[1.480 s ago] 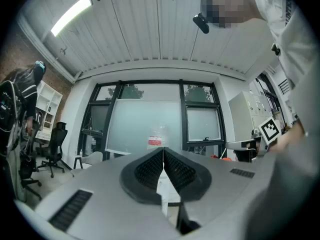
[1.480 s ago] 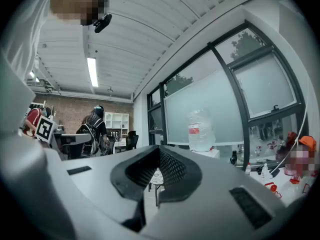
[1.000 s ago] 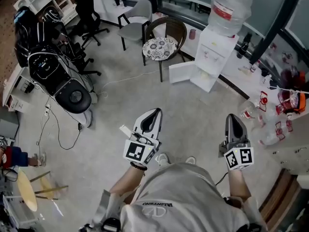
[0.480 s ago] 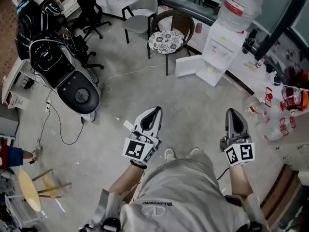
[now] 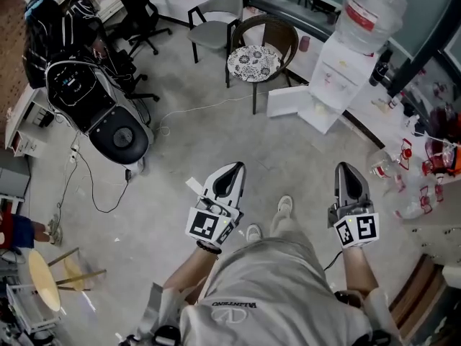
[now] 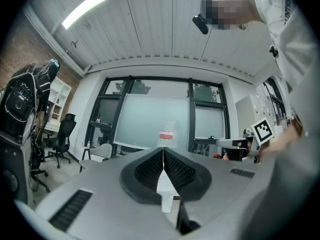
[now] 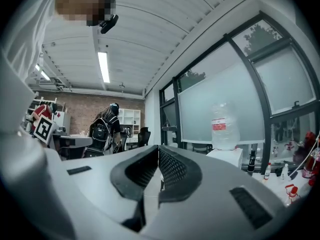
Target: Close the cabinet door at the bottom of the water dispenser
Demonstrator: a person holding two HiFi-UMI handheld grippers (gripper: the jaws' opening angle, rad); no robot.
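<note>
The white water dispenser stands at the far right against the glass wall, with a clear bottle on top. Its bottom cabinet door hangs open, swung out to the left over the floor. Both grippers are well short of it, held level in front of the person's body. My left gripper is shut with nothing in it, and my right gripper is shut and empty too. In the left gripper view the bottle shows just above the closed jaws. The right gripper view has the dispenser to the right of the jaws.
A wicker chair with a patterned cushion stands just left of the open door, and a grey chair behind it. A black and white machine with cables sits at left. Bottles and red items clutter the floor at right.
The person has walked forward, one foot now stepping out ahead. The dispenser and chairs have come nearer in the head view. Both grippers stay shut and level.
</note>
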